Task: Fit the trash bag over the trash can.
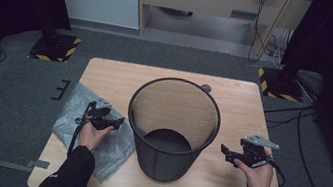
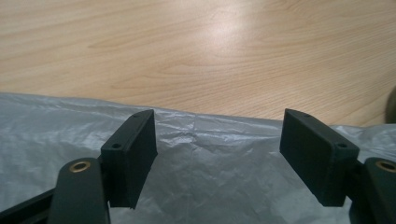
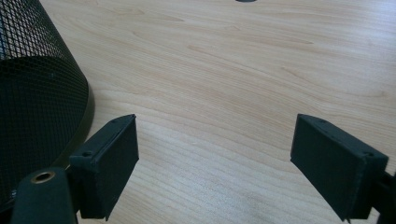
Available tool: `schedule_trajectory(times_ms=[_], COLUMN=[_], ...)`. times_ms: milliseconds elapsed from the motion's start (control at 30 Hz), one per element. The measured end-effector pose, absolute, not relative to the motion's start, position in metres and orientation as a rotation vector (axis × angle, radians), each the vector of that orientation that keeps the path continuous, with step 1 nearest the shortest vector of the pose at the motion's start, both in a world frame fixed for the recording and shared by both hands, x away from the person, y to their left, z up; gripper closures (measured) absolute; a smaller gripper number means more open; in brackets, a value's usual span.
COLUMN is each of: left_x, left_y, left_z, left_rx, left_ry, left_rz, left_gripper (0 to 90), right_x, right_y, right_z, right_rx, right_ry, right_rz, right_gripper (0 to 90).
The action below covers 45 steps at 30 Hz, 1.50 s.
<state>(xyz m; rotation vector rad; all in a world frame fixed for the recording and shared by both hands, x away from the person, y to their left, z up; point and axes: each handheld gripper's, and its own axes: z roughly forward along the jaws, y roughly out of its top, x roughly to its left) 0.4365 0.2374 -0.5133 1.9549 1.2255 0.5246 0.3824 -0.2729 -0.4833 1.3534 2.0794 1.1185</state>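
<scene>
High view has the table (image 1: 117,73) carrying a black mesh wastebasket (image 1: 172,130) upright at its middle, mouth open and unlined, which looks like the reason for the grey plastic bag (image 1: 97,133) lying flat and crumpled just beside it on the left: a liner waiting to go in. The bag hangs a little over the table's left edge, so a free border is there to pinch. Over it hovers the left hand-held gripper (image 1: 117,122), jaws apart with nothing between them; in the left gripper view the bag's (image 2: 201,177) creased film lies under the gap, near its far edge. Beside the basket's other side, the right hand-held gripper (image 1: 224,150) waits low, jaws spread over bare wood, likely ready to steady the basket (image 3: 37,98). No brand, label or writing can be read anywhere
</scene>
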Motion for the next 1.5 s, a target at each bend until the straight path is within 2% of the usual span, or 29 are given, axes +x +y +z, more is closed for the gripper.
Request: schedule_trajectory(times_ms=[267,567,633,667,700,800,967,1067,1200,1500], left_x=[0.443,0.445,0.444,0.443,0.442,0.440,0.437,0.435,0.435,0.427], left_y=[0.227,0.226,0.226,0.226,0.226,0.224,0.217,0.214,0.214,0.234], left_z=[-0.531,-0.531,-0.532,-0.533,-0.534,-0.535,-0.534,-0.534,-0.528,-0.476], left_rx=[2.074,2.054,2.036,2.018,2.006,2.002,2.018,2.009,1.993,1.663], left_ry=[1.215,1.250,1.248,1.248,1.238,1.207,1.167,1.184,1.223,1.194], left_rz=[0.512,0.529,0.544,0.555,0.566,0.564,0.559,0.562,0.546,0.553], left_gripper=[27.7,29.0,34.5,42.9,42.9,55.6,83.0,88.0,89.6,89.7], right_x=[0.383,0.383,0.383,0.383,0.383,0.383,0.383,0.383,0.383,0.383], right_y=[-0.273,-0.272,-0.272,-0.272,-0.272,-0.273,-0.273,-0.272,-0.271,-0.273], right_z=[-0.485,-0.487,-0.487,-0.486,-0.486,-0.486,-0.486,-0.486,-0.486,-0.485], right_rx=[1.364,1.360,1.361,1.359,1.359,1.355,1.355,1.354,1.359,1.365], right_ry=[2.087,2.103,2.104,2.103,2.103,2.101,2.106,2.106,2.110,2.099], right_rz=[1.115,1.104,1.103,1.103,1.103,1.109,1.107,1.110,1.115,1.121], right_gripper=[14.2,13.8,13.8,13.8,13.8,13.8,13.9,13.9,14.0,14.3])
